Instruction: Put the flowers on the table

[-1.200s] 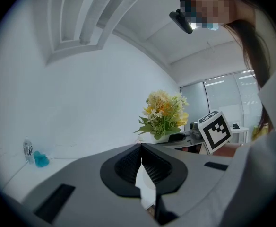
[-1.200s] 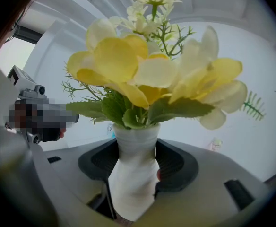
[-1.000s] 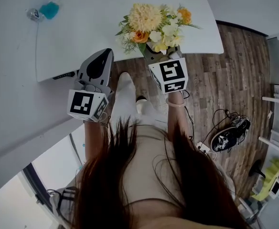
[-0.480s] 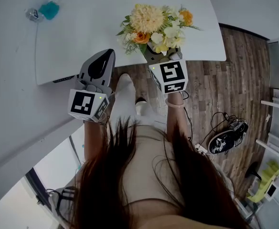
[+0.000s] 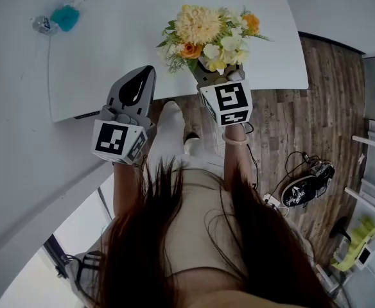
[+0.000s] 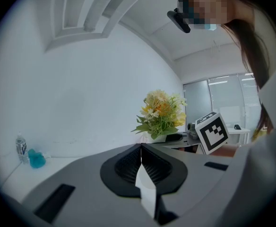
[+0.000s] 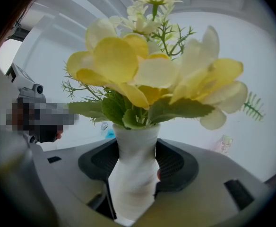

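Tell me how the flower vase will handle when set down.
Probably top-heavy: the bouquet spreads far wider than the narrow white vase, so it may tip. Likely light, since the flowers look artificial. Its smooth wall could slip.

flowers (image 5: 210, 34): yellow, orange and cream blooms with green leaves, stems set in a white vase (image 7: 134, 164). Held upright, vase clamped between the right gripper (image 7: 134, 171) jaws. Seen at upper centre of the head view, over the near edge of the white desk (image 5: 110, 56).

Grey shells on left gripper (image 5: 138, 85) and right gripper (image 5: 216, 76), black ribbed pads (image 6: 126, 167) — each with white cube (image 5: 118, 141), black square markers. Person — long dark hair (image 5: 142, 236), beige top (image 5: 197, 223), white socks (image 5: 168, 127).
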A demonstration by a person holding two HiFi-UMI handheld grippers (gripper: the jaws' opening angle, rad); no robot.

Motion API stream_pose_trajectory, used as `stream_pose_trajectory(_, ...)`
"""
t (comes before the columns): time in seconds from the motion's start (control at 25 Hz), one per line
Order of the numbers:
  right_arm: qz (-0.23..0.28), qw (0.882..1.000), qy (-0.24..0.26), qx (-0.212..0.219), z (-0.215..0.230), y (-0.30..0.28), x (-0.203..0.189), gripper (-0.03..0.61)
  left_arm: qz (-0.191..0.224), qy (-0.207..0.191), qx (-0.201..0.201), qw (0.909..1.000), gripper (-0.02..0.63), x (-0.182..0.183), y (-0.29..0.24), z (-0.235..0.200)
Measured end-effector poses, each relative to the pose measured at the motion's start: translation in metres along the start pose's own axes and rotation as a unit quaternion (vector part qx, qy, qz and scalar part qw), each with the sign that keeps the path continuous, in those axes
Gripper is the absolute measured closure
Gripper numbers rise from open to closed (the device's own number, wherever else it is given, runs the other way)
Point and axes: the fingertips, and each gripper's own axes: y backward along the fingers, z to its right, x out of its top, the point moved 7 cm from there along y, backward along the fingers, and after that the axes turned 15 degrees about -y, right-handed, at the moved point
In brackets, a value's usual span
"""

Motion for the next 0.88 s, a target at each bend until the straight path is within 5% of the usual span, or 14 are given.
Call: stream_pose_trajectory(0.88,-0.029,1.0,0.002,-0.008,-0.004,-0.083,-0.003,0.322,-0.006,0.026,-0.016,0.9995,0.611,-0.022,-0.034,-0.073)
